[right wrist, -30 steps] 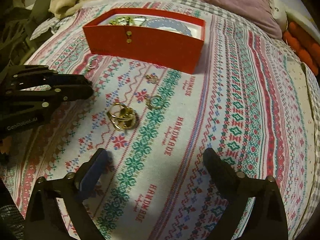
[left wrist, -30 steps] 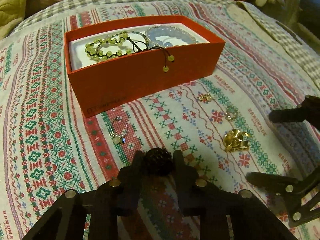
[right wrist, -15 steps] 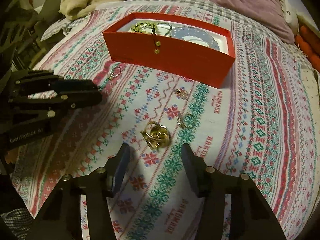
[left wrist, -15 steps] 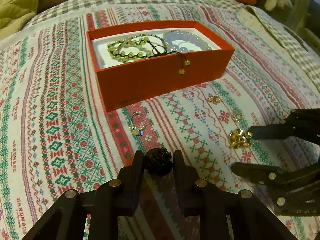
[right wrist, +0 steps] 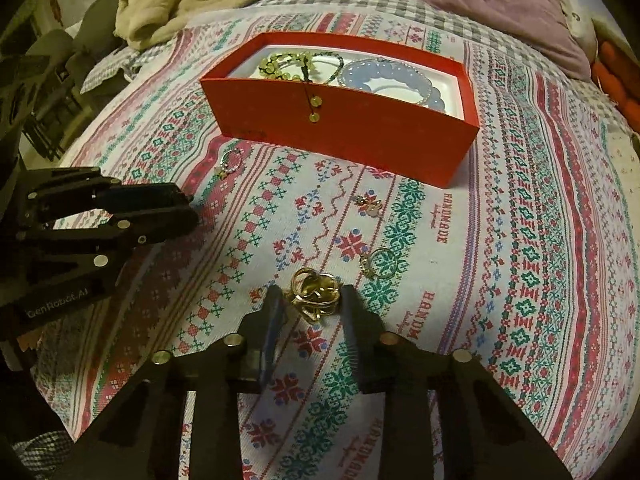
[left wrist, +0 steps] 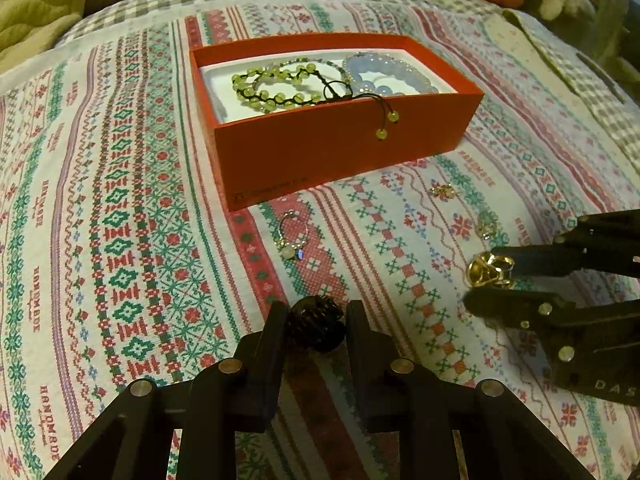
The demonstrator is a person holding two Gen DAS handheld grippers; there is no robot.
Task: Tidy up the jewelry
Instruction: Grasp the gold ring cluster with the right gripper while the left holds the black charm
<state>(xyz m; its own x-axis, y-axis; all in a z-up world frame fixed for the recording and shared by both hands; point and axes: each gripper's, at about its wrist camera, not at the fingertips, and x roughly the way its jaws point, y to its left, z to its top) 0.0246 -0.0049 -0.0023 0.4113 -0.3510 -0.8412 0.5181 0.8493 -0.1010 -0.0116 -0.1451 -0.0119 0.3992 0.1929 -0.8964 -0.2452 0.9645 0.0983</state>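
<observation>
My right claw (right wrist: pixel 311 305) sits low on the patterned bedspread (right wrist: pixel 520 264), fingers closed in around the gold ring cluster (right wrist: pixel 314 292), touching or nearly touching it on both sides. My left claw (left wrist: pixel 317 322) pinches a dark round bead-like piece (left wrist: pixel 316 322). Ahead of both stands the red box (left wrist: pixel 340 148) holding a green beaded bracelet (left wrist: pixel 276 88) and a pale blue bracelet (left wrist: pixel 384 76); small earrings (right wrist: pixel 370 202) lie between.

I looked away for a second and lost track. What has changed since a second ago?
The right gripper moved forward and narrowed around the gold ornament; whether it grips yet is unclear. The left gripper stayed shut on the dark bead. The red box, its bracelets and the loose rings on the cloth stayed put.
</observation>
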